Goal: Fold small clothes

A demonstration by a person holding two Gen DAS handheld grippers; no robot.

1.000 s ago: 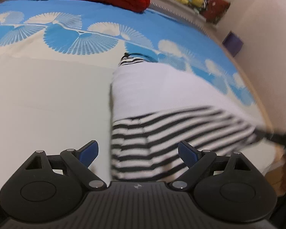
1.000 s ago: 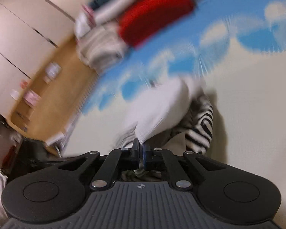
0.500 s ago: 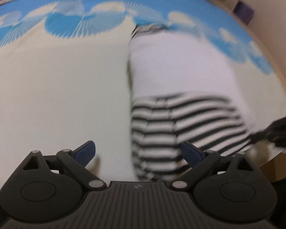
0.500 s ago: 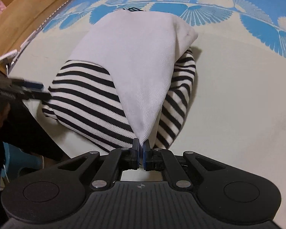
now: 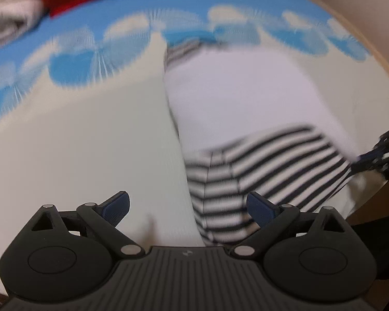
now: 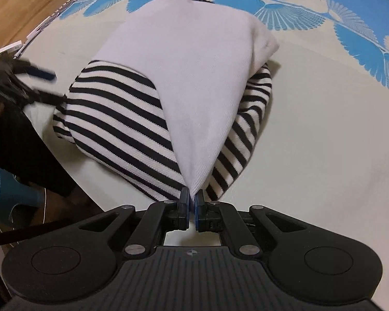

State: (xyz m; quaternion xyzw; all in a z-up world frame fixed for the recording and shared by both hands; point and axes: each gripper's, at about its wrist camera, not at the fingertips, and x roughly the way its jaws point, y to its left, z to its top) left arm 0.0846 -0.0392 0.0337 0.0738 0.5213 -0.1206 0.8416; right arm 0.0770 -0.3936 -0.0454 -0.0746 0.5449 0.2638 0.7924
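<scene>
My right gripper [image 6: 192,203] is just opening, garment [image 6: 194,83] corner still betw. its pads. The garment's long axis runs straight ahead toward the bed's [image 6: 324,129] blue-patterned end. Left gripper [image 5: 188,207] open, empty, at the striped hem.

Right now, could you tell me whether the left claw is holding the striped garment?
No, the left claw stands open above the striped garment.

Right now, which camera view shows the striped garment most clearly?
The right wrist view. There the striped garment is sharp, lying on the bed sheet, with its white corner between the right gripper's opening jaws. The left wrist view shows the same garment blurred, beyond the open left gripper.
</scene>
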